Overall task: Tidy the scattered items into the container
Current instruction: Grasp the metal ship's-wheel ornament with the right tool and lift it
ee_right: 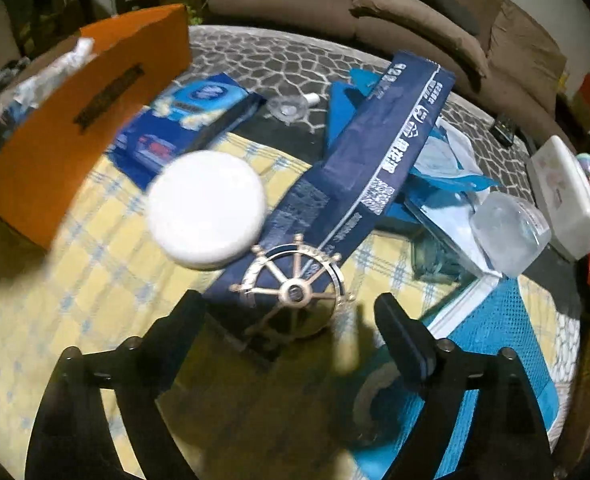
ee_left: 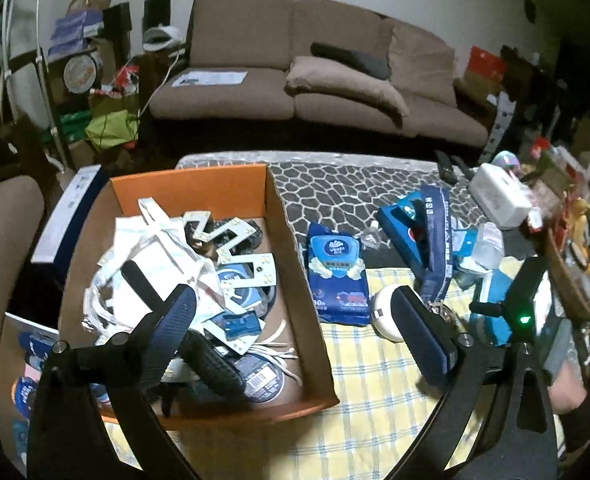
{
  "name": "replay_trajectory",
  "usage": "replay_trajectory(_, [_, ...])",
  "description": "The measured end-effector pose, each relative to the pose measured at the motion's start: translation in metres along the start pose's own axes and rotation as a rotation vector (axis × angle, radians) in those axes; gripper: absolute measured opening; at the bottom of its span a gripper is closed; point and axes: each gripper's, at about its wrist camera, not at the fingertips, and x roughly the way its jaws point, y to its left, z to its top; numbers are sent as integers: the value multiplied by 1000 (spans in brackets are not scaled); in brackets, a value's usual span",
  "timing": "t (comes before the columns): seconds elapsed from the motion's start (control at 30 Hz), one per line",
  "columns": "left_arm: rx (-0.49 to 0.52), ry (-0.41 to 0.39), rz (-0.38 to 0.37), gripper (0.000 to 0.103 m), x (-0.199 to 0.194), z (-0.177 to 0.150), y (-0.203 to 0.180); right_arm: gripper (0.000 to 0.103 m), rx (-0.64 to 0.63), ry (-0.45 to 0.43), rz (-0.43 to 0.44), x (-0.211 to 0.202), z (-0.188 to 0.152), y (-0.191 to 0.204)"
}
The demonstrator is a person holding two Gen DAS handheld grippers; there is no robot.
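The orange cardboard box (ee_left: 283,216) holds white bags, LED strips, round tins and cables. My left gripper (ee_left: 293,296) is open above the box's right wall, with one finger over the contents and the other over the yellow checked cloth. Scattered on the cloth are a white round disc (ee_right: 207,208), a blue wipes pack (ee_right: 187,120), a long dark-blue box (ee_right: 375,148) and a gold ship-wheel ornament (ee_right: 295,292). My right gripper (ee_right: 291,304) is open, low over the cloth. The ornament sits just ahead, between its fingertips, and the pads are not pressing on it.
A clear plastic bottle (ee_right: 507,232), a white case (ee_right: 567,196) and blue packaging (ee_right: 495,320) crowd the right side. A small clear bottle (ee_right: 291,108) lies beyond the wipes. A brown sofa (ee_left: 315,80) stands behind the table. A basket of clutter (ee_left: 575,264) stands at the far right.
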Motion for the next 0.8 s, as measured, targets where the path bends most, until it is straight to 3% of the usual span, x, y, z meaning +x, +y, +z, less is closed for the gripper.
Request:
replay_trajectory(0.13, [-26,28,-27,98,6,-2,-1,91,54,27,35,15,-1,-12])
replay_trajectory(0.33, [-9,7,-28,98,-1,-1,-5,90,112,13,65,27,-3,-17])
replay_trajectory(0.43, [-23,10,-35,98,-1,0,-3,79,140,13,90,24,-4,-18])
replay_trajectory(0.53, [-43,22,-49,98,0,-1,-1,79,173,37,89,20,-5,-19])
replay_trajectory(0.67, [-49,22,-58,98,-2,0,0,79,250,53,105,4,-7,-23])
replay_trajectory(0.8, [-57,15,-77,98,-7,-1,0,79,379,-17,147,-44,-11,-41])
